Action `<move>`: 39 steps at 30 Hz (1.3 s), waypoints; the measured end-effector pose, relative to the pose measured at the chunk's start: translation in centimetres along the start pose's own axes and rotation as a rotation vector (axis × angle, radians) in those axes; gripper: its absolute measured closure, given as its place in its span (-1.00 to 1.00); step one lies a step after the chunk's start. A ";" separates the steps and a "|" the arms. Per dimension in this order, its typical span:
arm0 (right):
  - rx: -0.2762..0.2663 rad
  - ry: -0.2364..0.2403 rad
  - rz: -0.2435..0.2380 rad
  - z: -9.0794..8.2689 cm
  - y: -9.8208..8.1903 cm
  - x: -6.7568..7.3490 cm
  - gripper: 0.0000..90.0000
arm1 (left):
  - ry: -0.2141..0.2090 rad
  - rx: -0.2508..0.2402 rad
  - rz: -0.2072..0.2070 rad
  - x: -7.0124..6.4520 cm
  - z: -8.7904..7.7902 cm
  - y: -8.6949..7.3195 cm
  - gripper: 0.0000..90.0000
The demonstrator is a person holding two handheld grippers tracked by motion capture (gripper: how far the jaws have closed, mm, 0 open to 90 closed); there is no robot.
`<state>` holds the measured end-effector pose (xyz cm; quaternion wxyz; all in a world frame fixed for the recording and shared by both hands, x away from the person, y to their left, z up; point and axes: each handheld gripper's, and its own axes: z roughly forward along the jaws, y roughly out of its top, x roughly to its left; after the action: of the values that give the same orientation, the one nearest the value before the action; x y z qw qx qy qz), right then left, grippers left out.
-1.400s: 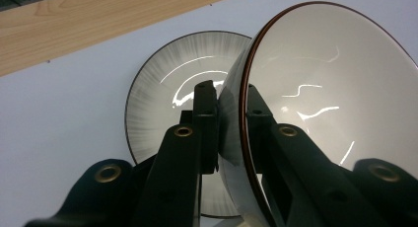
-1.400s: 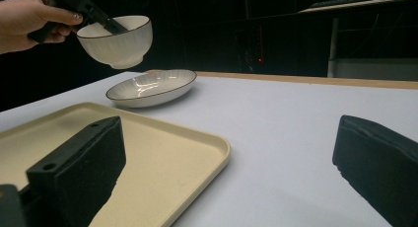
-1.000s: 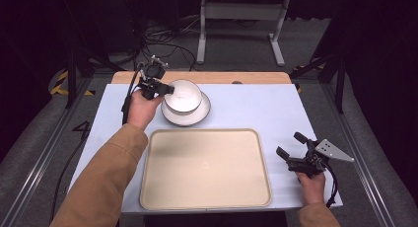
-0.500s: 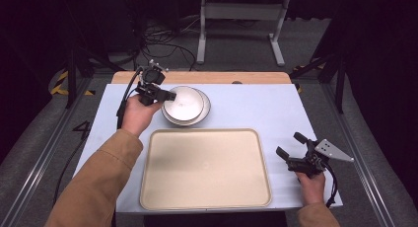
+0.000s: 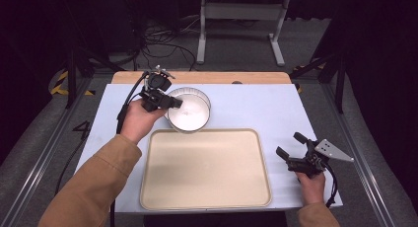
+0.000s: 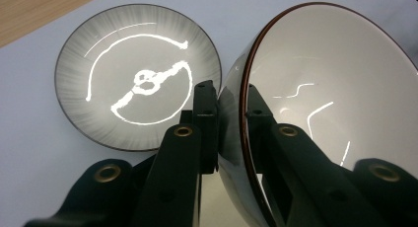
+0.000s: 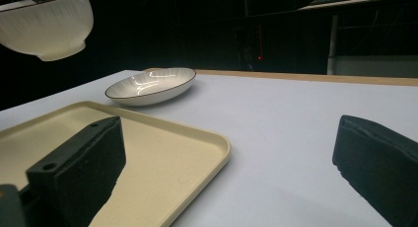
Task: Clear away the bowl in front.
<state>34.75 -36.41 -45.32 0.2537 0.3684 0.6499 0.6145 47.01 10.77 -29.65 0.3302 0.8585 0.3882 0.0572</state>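
Left gripper (image 5: 170, 102), over the far-left part of the worktop: jaws clamped on the rim of a white ribbed ceramic bowl with a thin dark-brown rim (image 5: 189, 114), one jaw inside the wall, one outside. Left gripper view confirmed it: rim pinched between the two black jaws, bowl (image 6: 325, 94) tilted so its glossy inside faced the camera. Bowl was lifted clear of the surface; right gripper view showed it (image 7: 47, 22) hanging in the air at upper left.

Under and just behind the bowl, a shallow white ribbed plate with a dark rim (image 6: 135, 74) lay flat on the pale blue-white tabletop (image 5: 256, 108), near the far edge where a strip of bare wood (image 5: 222, 77) showed. In the high view the bowl covered most of the plate (image 5: 204, 96). In the right gripper view the plate (image 7: 150, 86) sat alone, nothing on it.

Right gripper (image 5: 291, 149), near the worktop's right edge toward the near corner: jaws spread wide, grasping nothing, resting low by the surface. Its own view looked between the two black pads (image 7: 81, 158) across the table.

A large cream rectangular plastic tray with rounded corners (image 5: 207, 200) lay at the near-centre of the worktop, bare. Its far edge sat just below the held bowl; its right edge was near the right gripper, apart from it.

A tan sleeve (image 5: 93, 187) covered the left forearm.
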 end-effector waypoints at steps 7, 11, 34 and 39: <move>-0.001 0.001 0.002 0.0 0.0 0.0 -0.99 | -0.035 0.019 0.066 -1.7 0.0 0.1 0.82; -0.002 0.002 0.003 0.0 0.0 0.0 -0.99 | -0.044 0.040 0.105 -2.6 0.1 0.1 0.82; 0.000 0.005 -0.001 0.0 0.0 0.0 -0.99 | -0.093 0.133 0.286 -5.7 2.0 -0.8 0.82; 0.001 0.007 0.000 0.0 0.0 0.0 -0.99 | -0.106 0.160 0.300 -6.0 3.2 -1.3 0.82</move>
<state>34.76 -36.40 -45.36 0.2516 0.3663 0.6510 0.6154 43.18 5.50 -32.01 0.2687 0.9321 0.2411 0.0296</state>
